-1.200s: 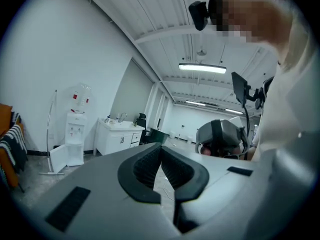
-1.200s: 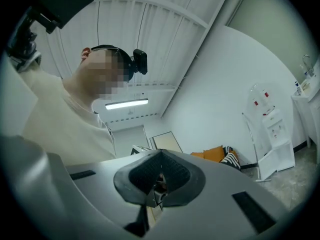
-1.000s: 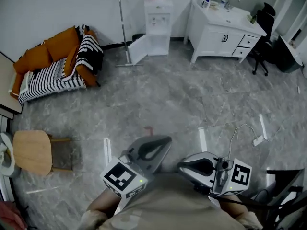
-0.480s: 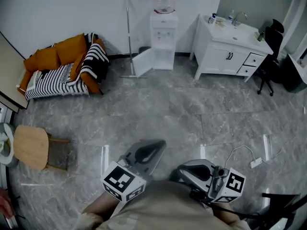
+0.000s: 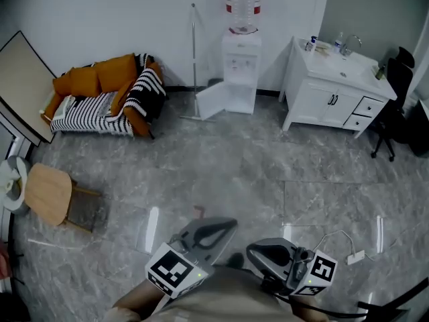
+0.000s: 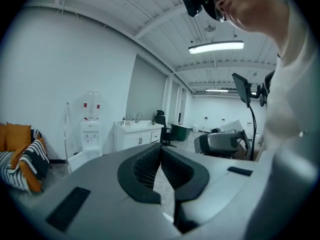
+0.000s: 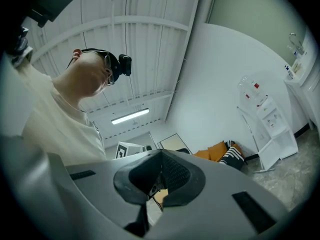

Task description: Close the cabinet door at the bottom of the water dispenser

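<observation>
Two hand-held grippers (image 5: 230,223) (image 5: 251,249), one cabinet door (image 5: 213,102)

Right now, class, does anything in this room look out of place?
Yes: the dispenser's bottom door hangs wide open, swung left toward the mop. A corded plug also lies loose on the floor at lower right.

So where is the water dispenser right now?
In the head view the water dispenser stands against the far wall, top centre, between a mop on its left and the white sink cabinet on its right.
</observation>
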A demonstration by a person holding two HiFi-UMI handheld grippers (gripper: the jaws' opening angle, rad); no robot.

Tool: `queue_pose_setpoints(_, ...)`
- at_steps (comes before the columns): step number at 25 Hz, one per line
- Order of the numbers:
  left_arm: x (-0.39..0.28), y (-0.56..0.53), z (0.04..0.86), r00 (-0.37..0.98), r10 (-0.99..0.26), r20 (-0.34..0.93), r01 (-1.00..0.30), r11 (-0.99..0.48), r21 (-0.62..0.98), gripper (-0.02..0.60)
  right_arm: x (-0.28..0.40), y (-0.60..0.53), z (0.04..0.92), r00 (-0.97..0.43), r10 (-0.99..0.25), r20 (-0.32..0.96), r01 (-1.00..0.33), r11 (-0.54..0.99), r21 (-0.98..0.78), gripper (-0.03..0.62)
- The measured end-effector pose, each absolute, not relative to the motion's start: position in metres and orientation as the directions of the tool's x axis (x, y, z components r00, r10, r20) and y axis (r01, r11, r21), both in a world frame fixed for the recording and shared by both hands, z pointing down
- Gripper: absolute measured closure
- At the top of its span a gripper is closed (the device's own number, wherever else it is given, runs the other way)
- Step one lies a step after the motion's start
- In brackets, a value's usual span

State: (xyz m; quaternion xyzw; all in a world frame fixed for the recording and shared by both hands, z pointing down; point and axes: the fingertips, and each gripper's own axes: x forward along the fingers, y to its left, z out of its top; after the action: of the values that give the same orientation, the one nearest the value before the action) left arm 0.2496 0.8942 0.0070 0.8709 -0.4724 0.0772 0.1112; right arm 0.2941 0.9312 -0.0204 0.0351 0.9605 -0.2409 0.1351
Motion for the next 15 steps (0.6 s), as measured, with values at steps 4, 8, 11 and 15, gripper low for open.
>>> queue_pose_setpoints(4, 0.256, 0.889, 0.011, 0.490, -0.833, 0.257, -0.871, -0.480, 0.105, 0.589, 0.304, 0.927, -0.019, -0.957, 0.061, -0.285, 0.190, 0.872, -0.451, 0.579)
queue_pose_setpoints(8, 0.250, 0.886, 0.009, 0.465, -0.848, 0.253, -0.885, -0.455, 0.102, 0.589, 0.301, 0.923, -0.018, -0.953, 0.081, -0.292, 0.213, 0.865, -0.455, 0.579)
queue_pose_setpoints(11, 0.243, 0.881, 0.004, 0.462, -0.855, 0.237, -0.887, -0.449, 0.112, 0.590, 0.293, 0.921, -0.018, -0.956, 0.095, -0.278, 0.219, 0.860, -0.460, 0.579)
queue_pose_setpoints(15, 0.230, 0.876, 0.007, 0.485, -0.846, 0.221, -0.875, -0.471, 0.115, 0.589, 0.278, 0.920, -0.015, -0.965, 0.088, -0.247, 0.196, 0.866, -0.460, 0.579)
